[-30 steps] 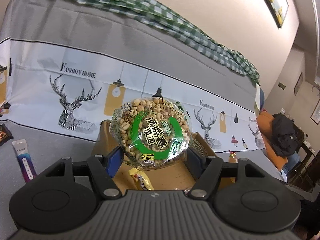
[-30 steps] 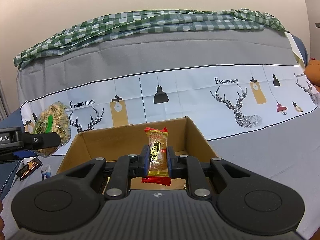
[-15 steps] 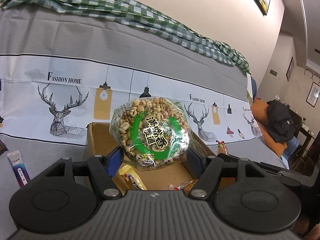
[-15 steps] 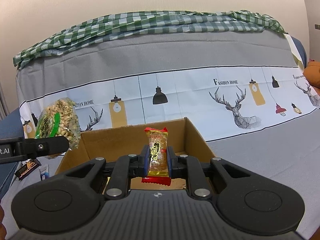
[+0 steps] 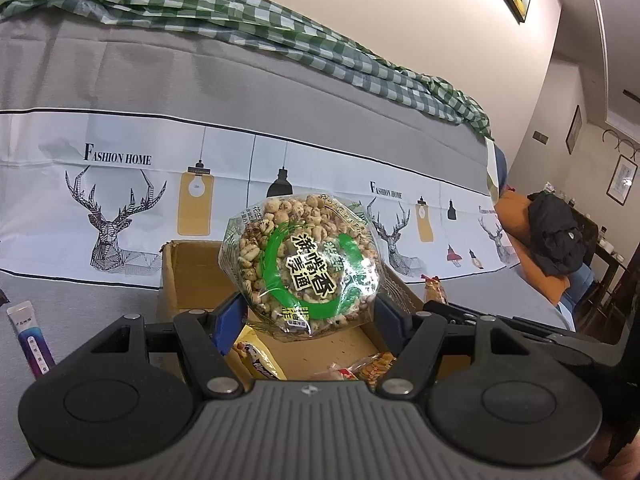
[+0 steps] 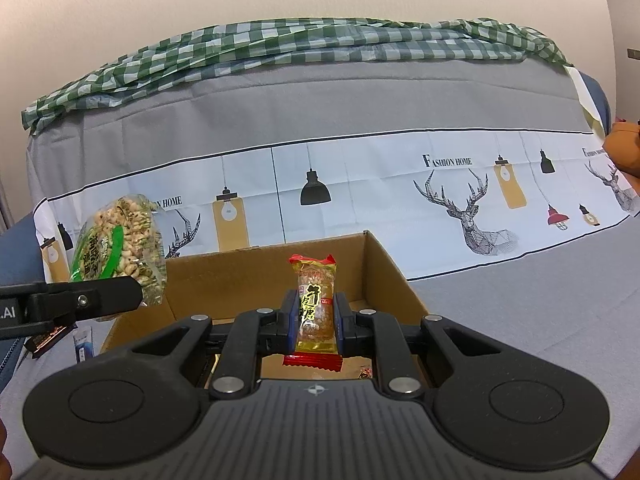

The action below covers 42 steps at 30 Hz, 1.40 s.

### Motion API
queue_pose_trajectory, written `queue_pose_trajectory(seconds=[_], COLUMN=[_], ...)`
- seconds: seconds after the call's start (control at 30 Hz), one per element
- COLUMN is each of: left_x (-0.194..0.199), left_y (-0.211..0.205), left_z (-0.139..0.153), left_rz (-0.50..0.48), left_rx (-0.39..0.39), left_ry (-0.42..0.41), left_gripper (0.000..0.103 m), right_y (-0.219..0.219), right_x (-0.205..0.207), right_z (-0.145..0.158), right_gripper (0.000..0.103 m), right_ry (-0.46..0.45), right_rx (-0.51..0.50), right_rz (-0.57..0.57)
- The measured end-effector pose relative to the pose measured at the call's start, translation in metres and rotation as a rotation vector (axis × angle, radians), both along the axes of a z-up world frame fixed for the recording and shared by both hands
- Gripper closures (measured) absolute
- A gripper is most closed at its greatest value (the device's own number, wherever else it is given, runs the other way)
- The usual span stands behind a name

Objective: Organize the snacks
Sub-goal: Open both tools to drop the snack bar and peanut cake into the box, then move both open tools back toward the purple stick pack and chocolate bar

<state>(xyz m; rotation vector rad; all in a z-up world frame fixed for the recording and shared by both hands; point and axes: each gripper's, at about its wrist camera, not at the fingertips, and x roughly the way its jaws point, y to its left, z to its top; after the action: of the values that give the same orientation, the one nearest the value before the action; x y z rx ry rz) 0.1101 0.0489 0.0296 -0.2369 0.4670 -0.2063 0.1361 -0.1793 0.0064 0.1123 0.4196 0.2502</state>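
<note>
My left gripper [image 5: 306, 312] is shut on a round clear bag of puffed grain snack with a green ring label [image 5: 304, 264], held above the open cardboard box [image 5: 188, 276]. The bag also shows in the right wrist view [image 6: 120, 244] over the box's left edge [image 6: 256, 272]. My right gripper [image 6: 317, 320] is shut on a small red and gold candy bar [image 6: 316, 308], held upright over the box. Several wrapped snacks [image 5: 360, 368] lie on the box floor.
The box sits on a grey cloth with a deer print band [image 6: 460, 208]. A purple and white tube [image 5: 34, 340] and a dark packet [image 6: 44, 340] lie on the cloth left of the box. A green checked cloth [image 6: 320, 44] drapes the sofa back.
My left gripper has carried the puffed snack bag rightward, from beside the box to over its left edge. My right gripper with the candy bar has stayed still.
</note>
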Motion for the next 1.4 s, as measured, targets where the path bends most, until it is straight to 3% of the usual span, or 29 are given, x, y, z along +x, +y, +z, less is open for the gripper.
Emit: queue_pose_trajectory(seconds=[0.83,0.9,0.93,0.97,1.13,1.27,1.4], left_x=[0.003,0.005,0.004,0.004,0.003,0.000,0.001], left_y=[-0.008,-0.010,-0.010,-0.011,-0.004,-0.003,0.000], left_z=[-0.005,-0.006,-0.006,-0.006,-0.006,-0.005,-0.006], left_rz=[-0.074,-0.080,-0.074,-0.069,-0.041,-0.037,-0.028], left_rx=[-0.007,-0.002,0.007,0.016,-0.016,-0.023,-0.027], left_ry=[0.010,0.022,0.017,0.014,0.009,-0.016,0.002], left_gripper=[0.028,0.019,0.018,0.018,0.019,0.031,0.033], right_y=[0.000,0.000,0.000,-0.001,-0.006,-0.005,-0.003], right_x=[0.003,0.004,0.005,0.005,0.006,0.006,0.006], right_z=[-0.003,-0.004,-0.004,-0.004,-0.004,-0.005,-0.004], right_gripper=[0.084,0.076,0.062,0.057,0.053,0.053,0.053], right_ry=[0.013,0.022,0.025,0.025,0.025,0.018,0.012], right_rx=[-0.006,-0.009,-0.010,-0.008,0.003,-0.005,-0.006], right_rz=[-0.016,-0.029,-0.039,-0.053,-0.079,-0.075,-0.070])
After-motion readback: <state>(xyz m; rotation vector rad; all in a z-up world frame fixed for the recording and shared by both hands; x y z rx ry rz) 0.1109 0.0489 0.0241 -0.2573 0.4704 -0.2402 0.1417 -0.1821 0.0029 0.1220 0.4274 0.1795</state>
